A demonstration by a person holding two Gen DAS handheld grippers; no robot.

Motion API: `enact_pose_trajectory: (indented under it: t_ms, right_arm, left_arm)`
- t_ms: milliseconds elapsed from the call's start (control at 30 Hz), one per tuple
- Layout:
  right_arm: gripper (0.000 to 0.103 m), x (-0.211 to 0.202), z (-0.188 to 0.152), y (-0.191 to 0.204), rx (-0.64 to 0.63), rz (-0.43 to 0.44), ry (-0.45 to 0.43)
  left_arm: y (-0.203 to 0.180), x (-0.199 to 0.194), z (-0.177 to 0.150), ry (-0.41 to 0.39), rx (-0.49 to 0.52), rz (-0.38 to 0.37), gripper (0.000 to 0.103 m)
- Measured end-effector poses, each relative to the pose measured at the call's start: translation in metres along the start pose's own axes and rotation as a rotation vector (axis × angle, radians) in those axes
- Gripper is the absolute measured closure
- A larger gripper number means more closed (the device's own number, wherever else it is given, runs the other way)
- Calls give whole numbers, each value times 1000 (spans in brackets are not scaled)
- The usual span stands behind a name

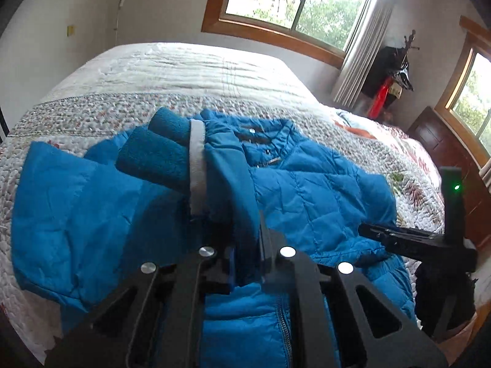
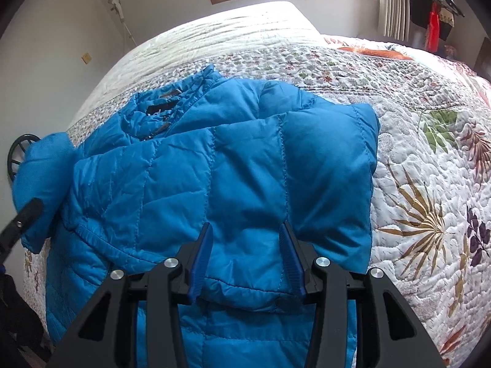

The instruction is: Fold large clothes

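A puffy blue quilted jacket (image 2: 214,168) lies on a floral-quilted bed (image 2: 414,153). The left gripper (image 1: 245,245) pinches its sleeve; the right gripper (image 2: 245,245) hovers, jaws wide. Light, slippery fabric: grip seams.

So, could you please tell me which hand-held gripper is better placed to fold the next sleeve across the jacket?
Probably left: the left hand-held gripper is shut on a sleeve; the right one is open.

A bed (image 1: 172,70) is covered by a quilt (image 2: 429,159) printed with flowers and leaves. Behind the bed, a wood-framed window (image 1: 288,3) is set in the wall, with a pale curtain (image 1: 362,46) hung at its right edge. Right of the curtain, a coat rack (image 1: 396,73) is seen.
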State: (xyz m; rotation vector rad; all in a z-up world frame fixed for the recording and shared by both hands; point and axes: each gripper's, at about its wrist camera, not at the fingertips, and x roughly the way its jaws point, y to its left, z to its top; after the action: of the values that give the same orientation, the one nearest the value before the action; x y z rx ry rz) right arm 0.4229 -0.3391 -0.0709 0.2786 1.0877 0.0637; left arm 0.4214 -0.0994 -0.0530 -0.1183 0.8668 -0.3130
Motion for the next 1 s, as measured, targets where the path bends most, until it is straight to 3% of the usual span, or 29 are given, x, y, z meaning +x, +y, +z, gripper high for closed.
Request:
enact_pose_trajectory:
  t_ms: [200, 367, 400, 500, 600, 633, 733, 833, 867, 933, 1000]
  right_arm:
    - [57, 5, -1, 0, -1, 1, 7]
    - [57, 7, -2, 1, -7, -2, 11]
    - [57, 7, -2, 1, -8, -3, 11]
    - [56, 6, -2, 1, -6, 2, 9]
    - [56, 3, -2, 1, -2, 7, 5]
    - [56, 2, -1, 2, 1, 13, 5]
    - [56, -4, -2, 11, -9, 72, 3]
    - [56, -13, -4, 28, -45, 134, -7]
    - [55, -16, -5, 34, -58, 160, -10]
    - [49, -19, -6, 44, -66, 212, -7]
    - [48, -17, -6, 52, -65, 263, 1]
  left_arm:
    - [7, 54, -24, 127, 40, 17, 92]
    - [4, 57, -26, 142, 74, 4, 89]
    - [6, 54, -25, 154, 65, -13, 86]
    - [3, 31, -24, 190, 47, -142, 60]
    - [-4, -7, -34, 153, 153, -255, 51]
    - [-2, -19, -36, 125, 171, -259, 48]
    - [27, -49, -33, 23, 151, -186, 41]
    - [64, -60, -24, -32, 77, -24, 38]
    - [78, -58, -19, -39, 50, 55, 38]
    - [98, -48, -14, -27, 29, 135, 38]
    - [113, -28, -18, 12, 1, 131, 38]
